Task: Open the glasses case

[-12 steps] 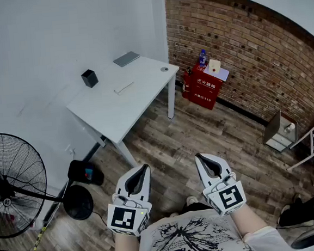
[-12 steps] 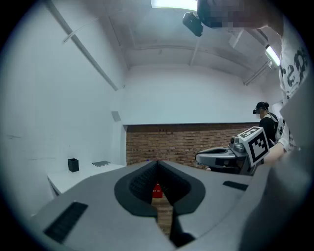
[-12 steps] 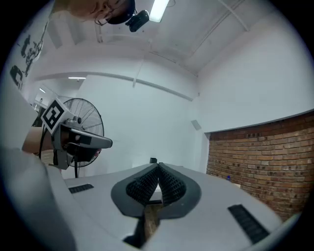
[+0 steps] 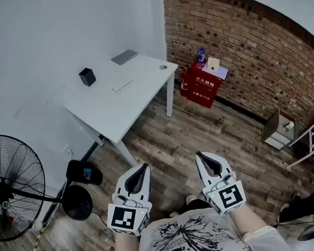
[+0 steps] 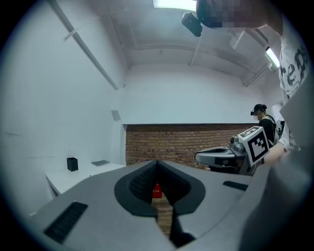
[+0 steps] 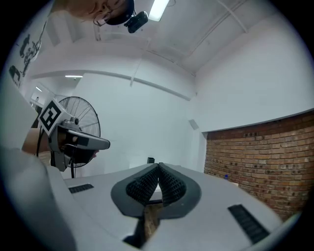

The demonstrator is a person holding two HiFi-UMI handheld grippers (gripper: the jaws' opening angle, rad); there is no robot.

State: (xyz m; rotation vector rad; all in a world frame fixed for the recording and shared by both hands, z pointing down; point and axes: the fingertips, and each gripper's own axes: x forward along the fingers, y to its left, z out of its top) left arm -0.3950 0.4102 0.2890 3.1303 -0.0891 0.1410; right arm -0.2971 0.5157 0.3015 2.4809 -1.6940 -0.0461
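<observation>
Near the bottom of the head view, just ahead of the person's printed shirt, the left tool (image 4: 143, 170) and the right tool (image 4: 200, 158) are held side by side above the wood floor (image 4: 201, 129). They are apart from each other and both point level toward the far side of the room. The left tool's jaws meet at the tips with nothing between them. Through the slot behind the tips, the left gripper view shows only floor and a red box beyond. The right tool's jaws are likewise pressed tip to tip and hold nothing.

The white desk (image 4: 106, 107) stands well apart from both tools, far and to the left. It is set against the white wall, with its far right corner close to the brick wall (image 4: 238, 49). What looks to be the glasses case (image 4: 125, 57), a flat grey oblong, lies at the desk's far edge, though it is too small to be sure of. A black holder (image 4: 87, 77) stands near the desk's left edge. A slim white strip (image 4: 123, 87) lies toward the desk's middle, and a small round thing (image 4: 164, 68) sits near the right corner.

The red box (image 4: 202, 85) rests on the floor against the brick wall, right of the desk, with a blue bottle (image 4: 202, 56) standing on top. At the near left stands a fan (image 4: 12, 184), and a dark bag (image 4: 84, 172) lies on the floor by the desk's near leg. In the left gripper view another person (image 5: 265, 122) stands at the far right.
</observation>
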